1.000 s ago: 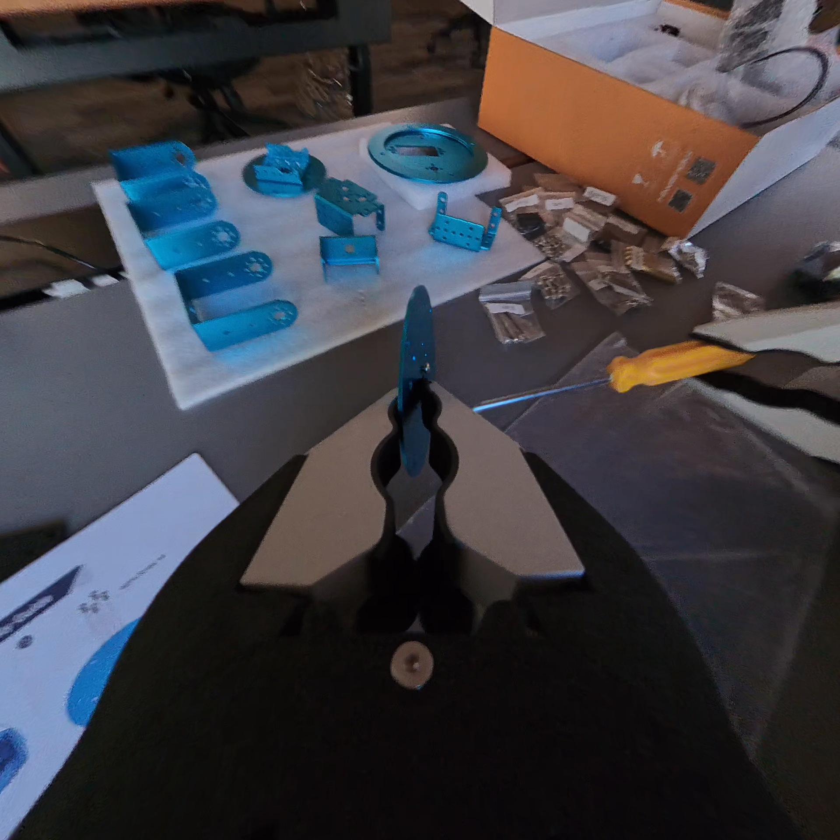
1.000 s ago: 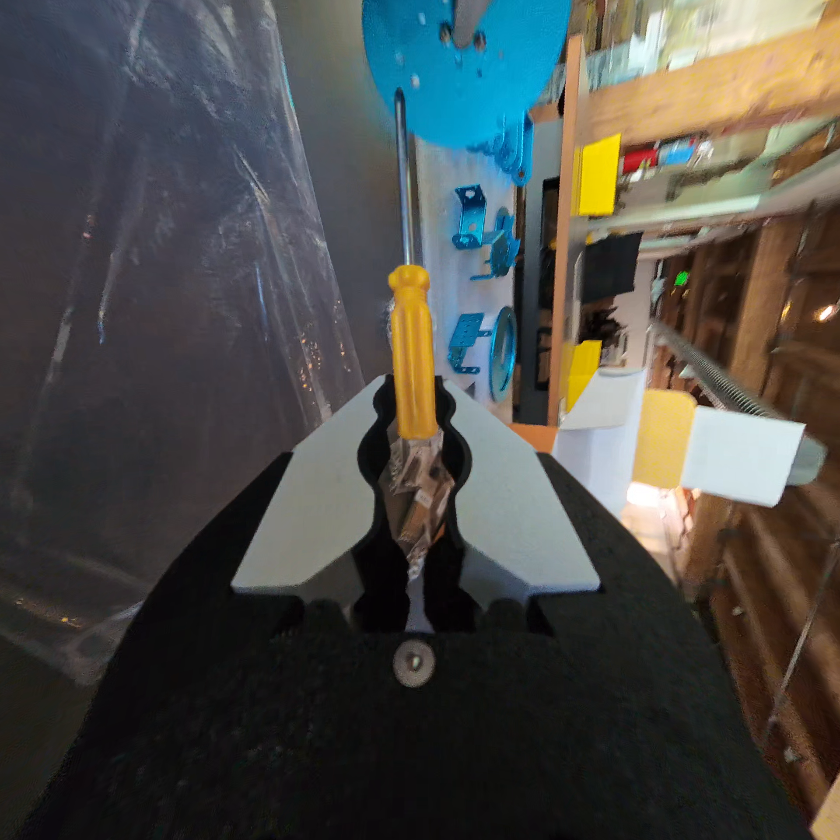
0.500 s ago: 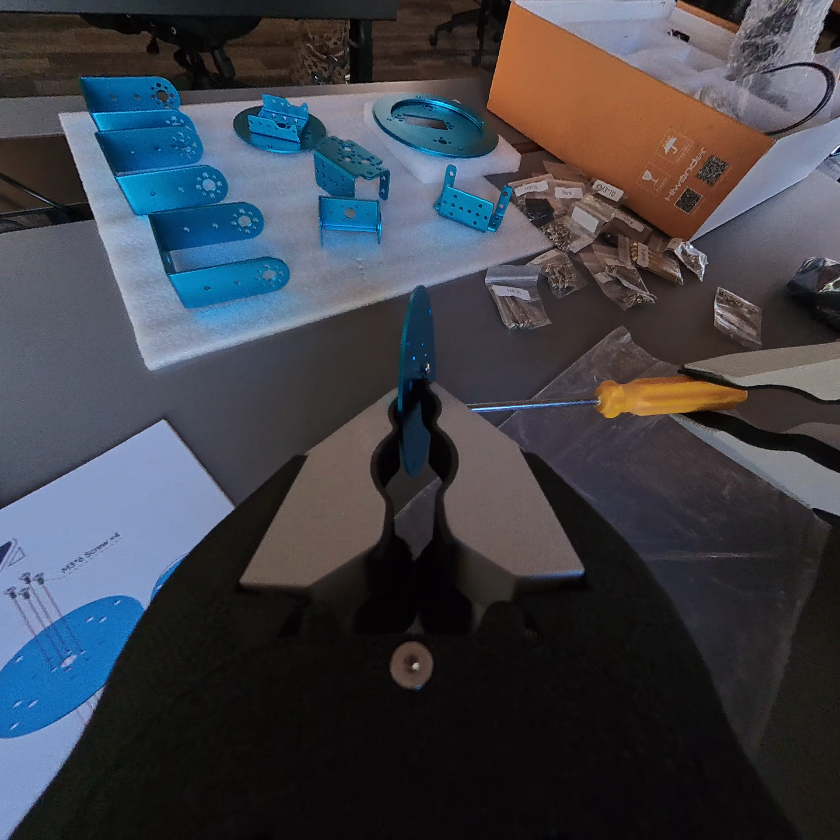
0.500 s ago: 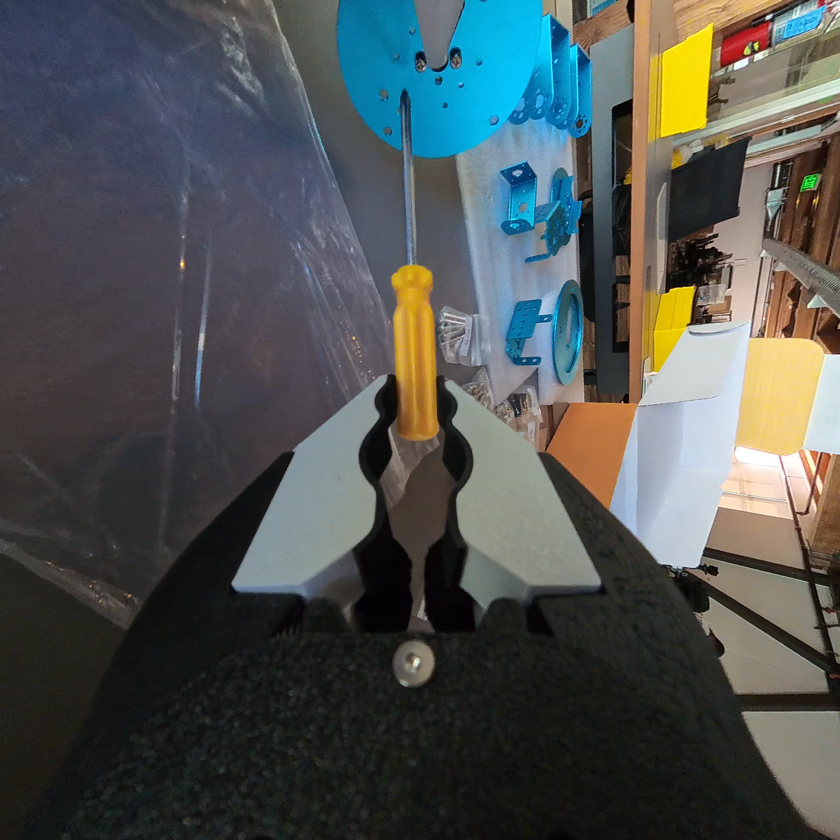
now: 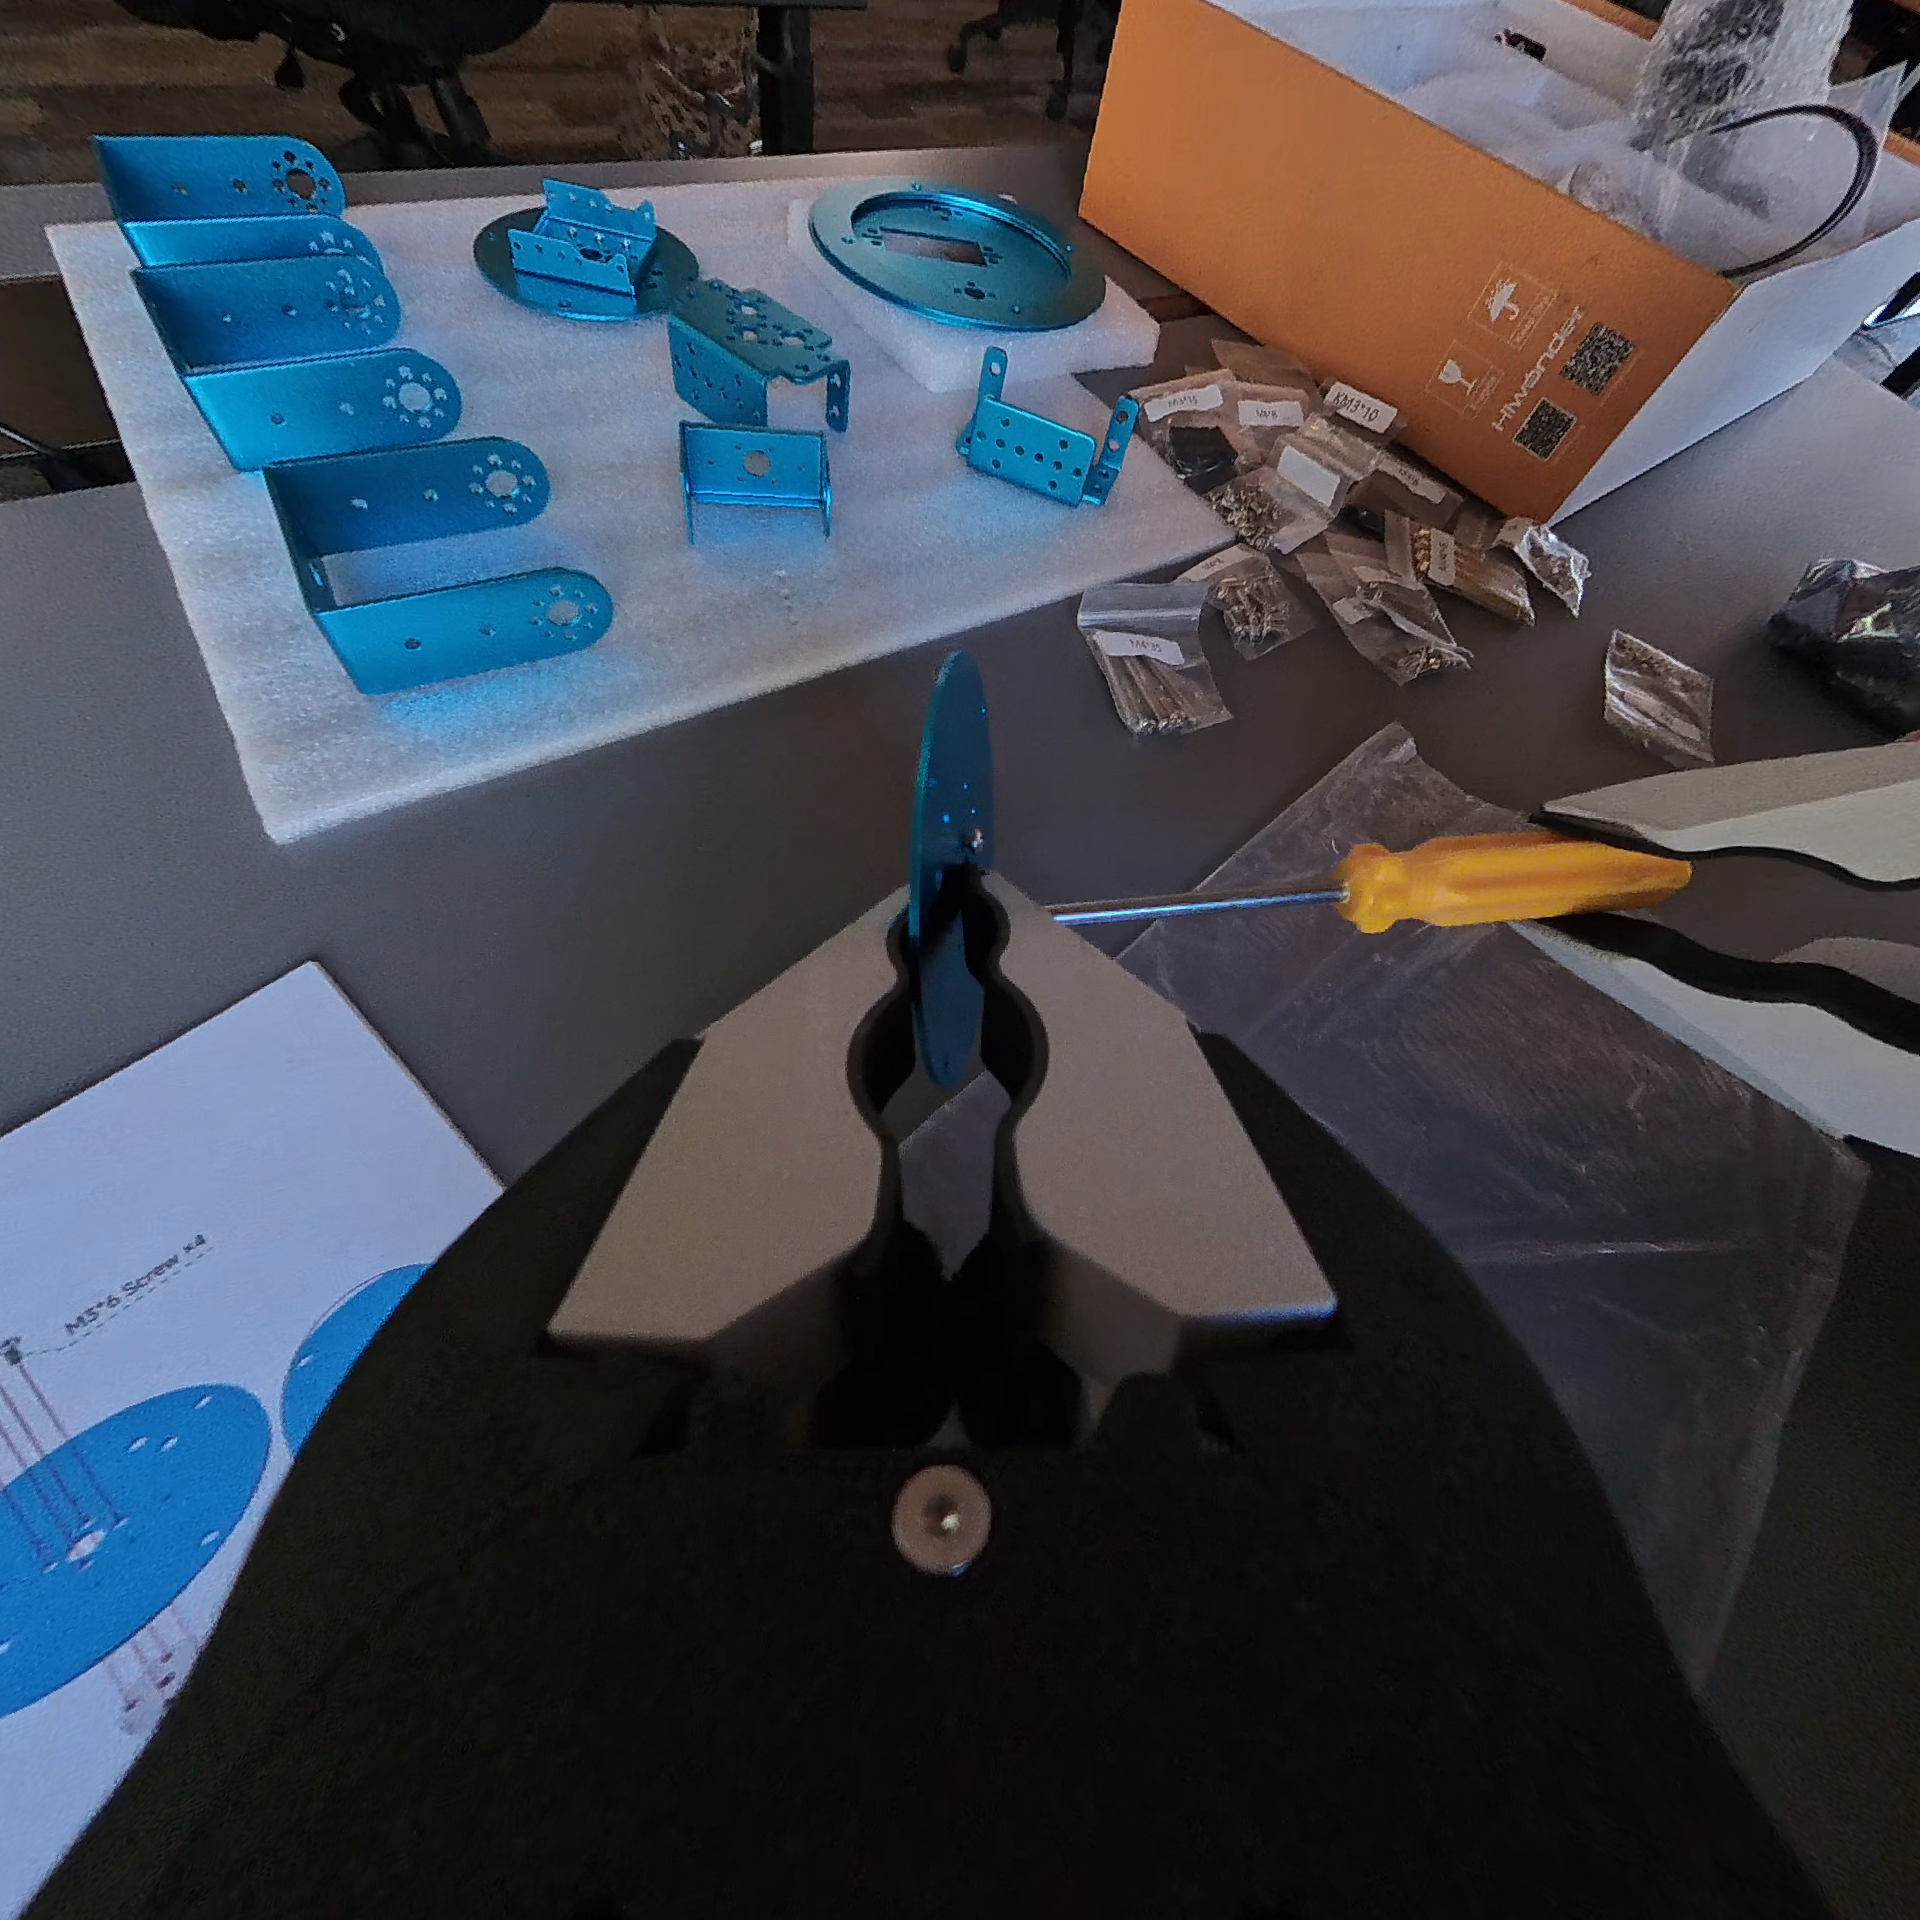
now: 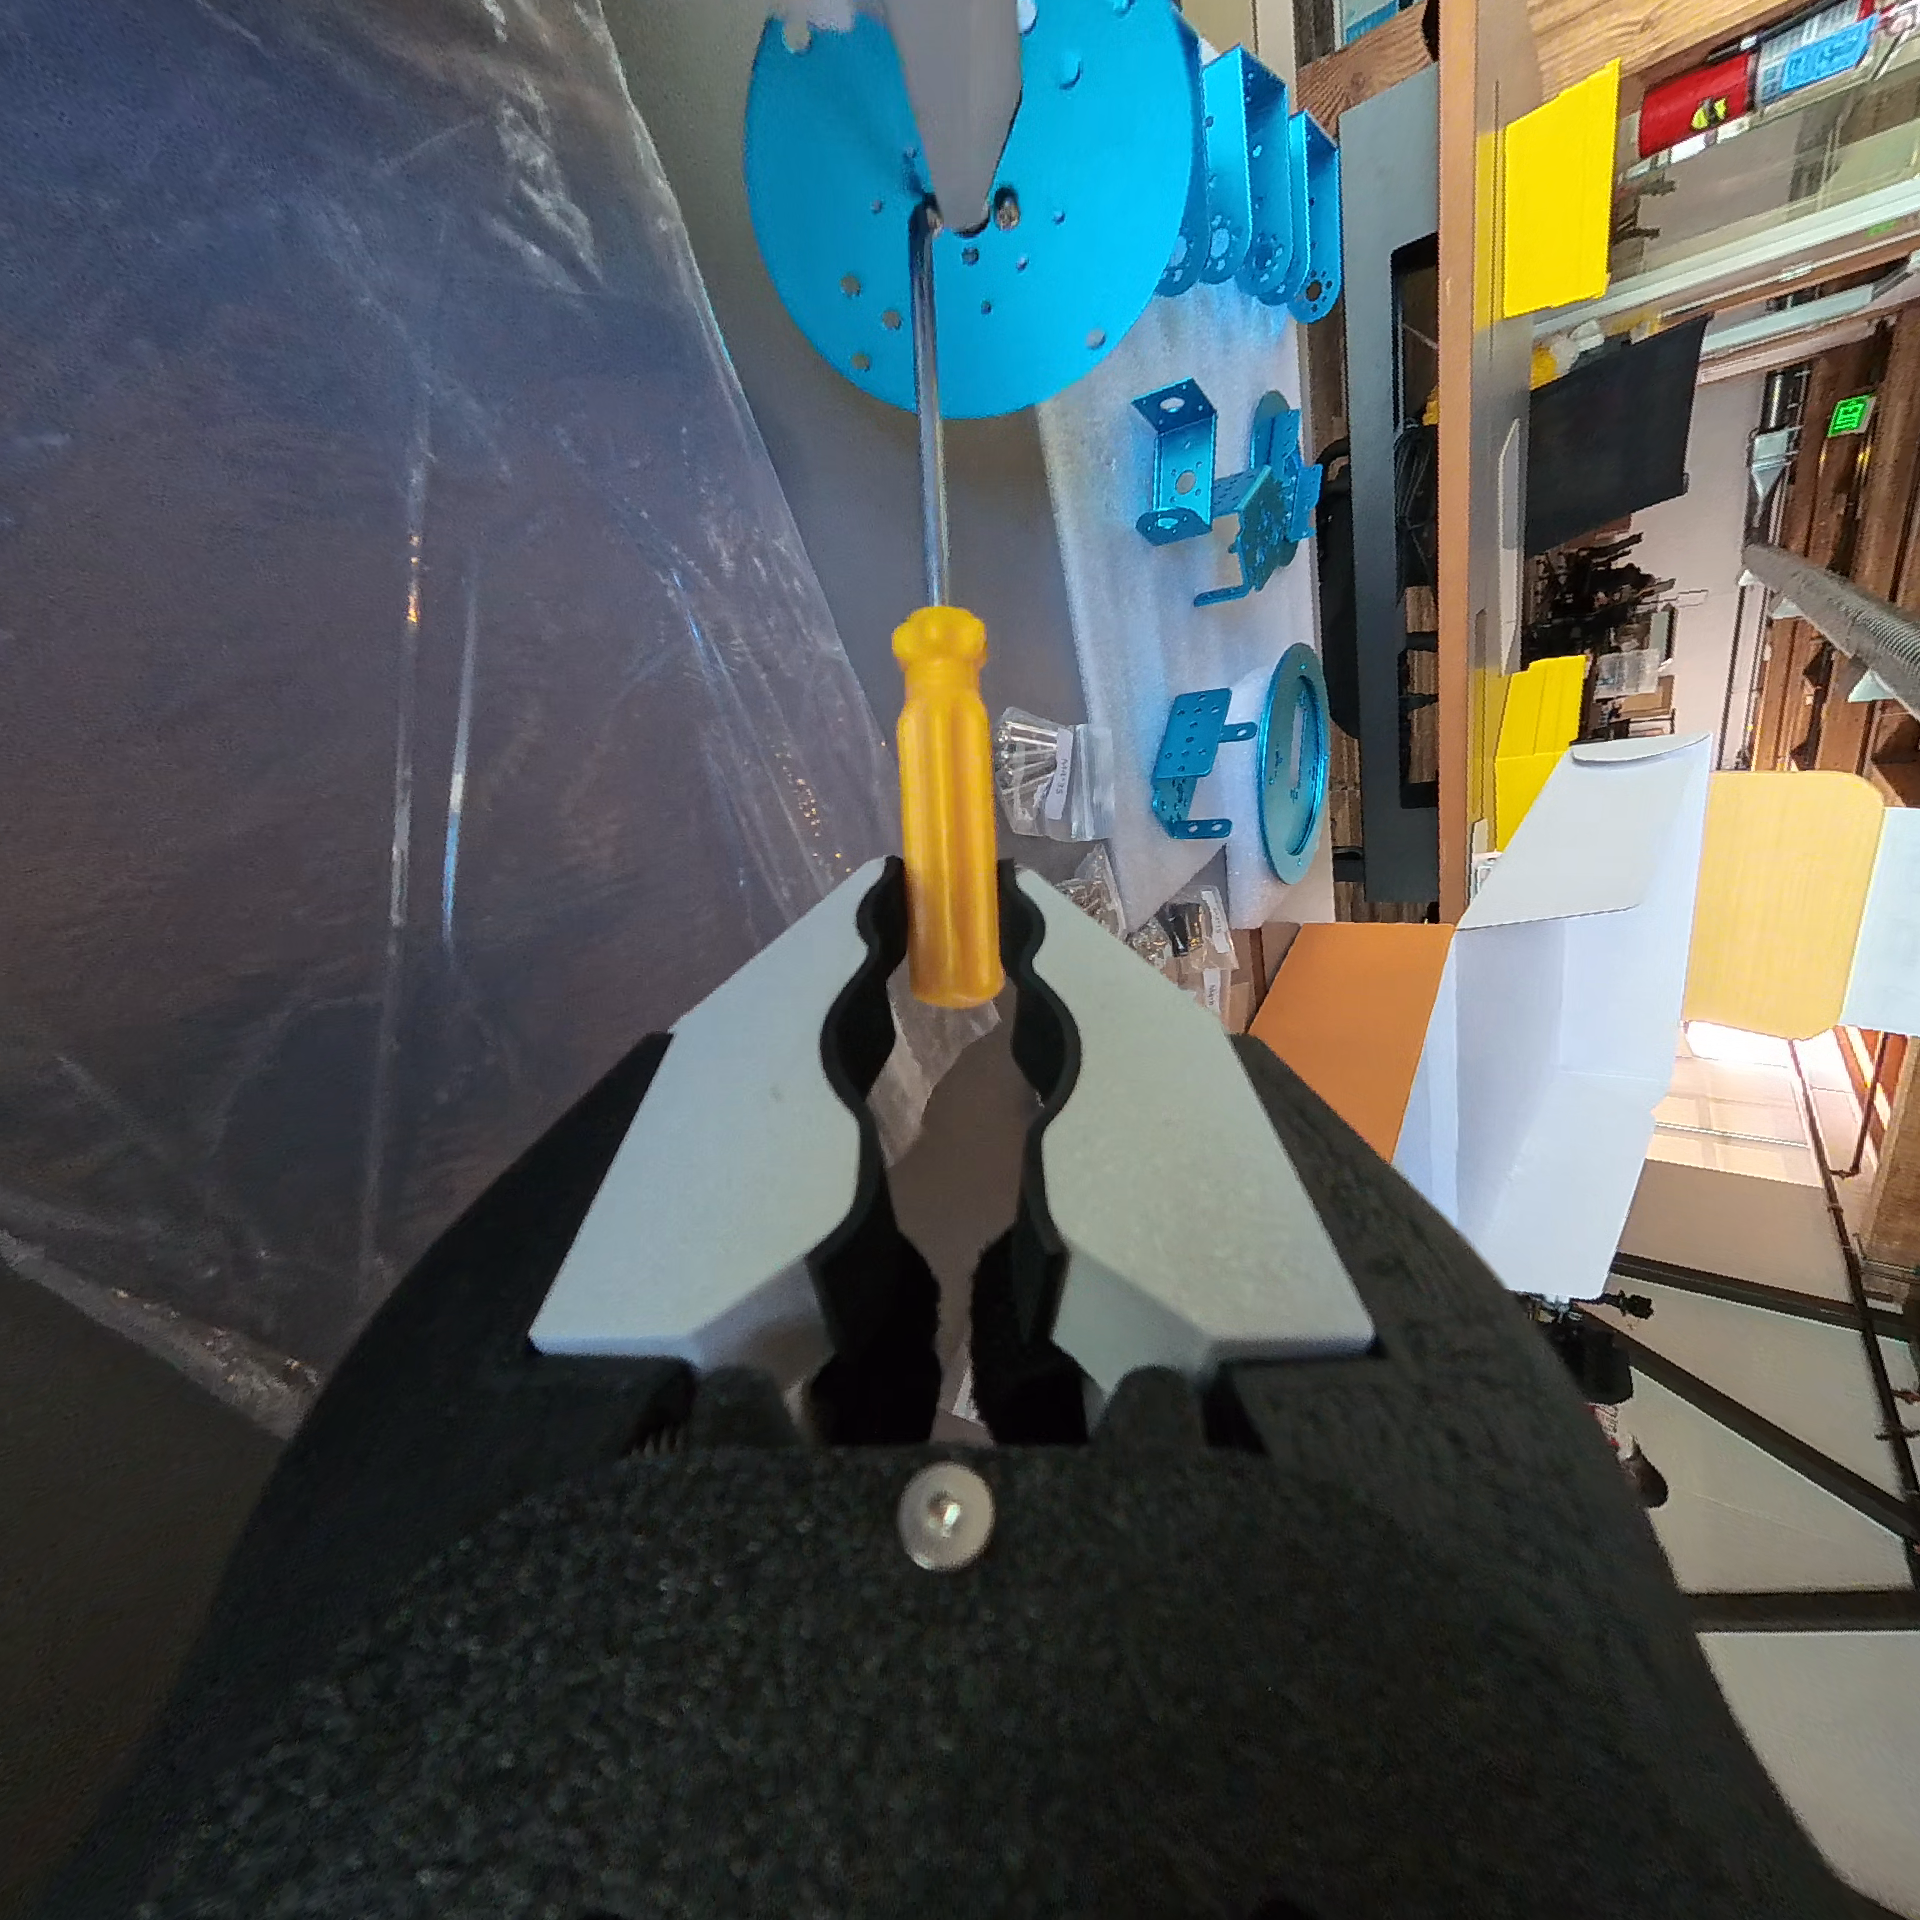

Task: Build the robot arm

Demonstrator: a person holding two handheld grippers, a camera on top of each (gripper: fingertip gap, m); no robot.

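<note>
My left gripper (image 5: pixel 948 914) is shut on a round blue metal disc (image 5: pixel 948 769), held upright and edge-on above the grey table (image 5: pixel 623 883). The disc shows face-on in the right wrist view (image 6: pixel 1049 239). My right gripper (image 6: pixel 948 883) is shut on a yellow-handled screwdriver (image 6: pixel 948 821), also seen in the left wrist view (image 5: pixel 1496 883). The shaft points at the disc, with its tip at a screw near the disc's middle. The right gripper enters the left wrist view from the right (image 5: pixel 1704 862).
A white foam sheet (image 5: pixel 644 623) holds several blue brackets (image 5: pixel 436 561) and a blue ring (image 5: pixel 956 255). Small bags of screws (image 5: pixel 1153 665) lie by an open orange box (image 5: pixel 1382 239). A clear plastic bag (image 5: pixel 1455 1164) and an instruction sheet (image 5: pixel 208 1247) lie nearby. Spacing between my two grippers at the tips: around 12 centimeters.
The screwdriver's tip has moved along the disc's face from its lower edge to the screw near its middle. The left view has tilted, showing more of the foam sheet.
</note>
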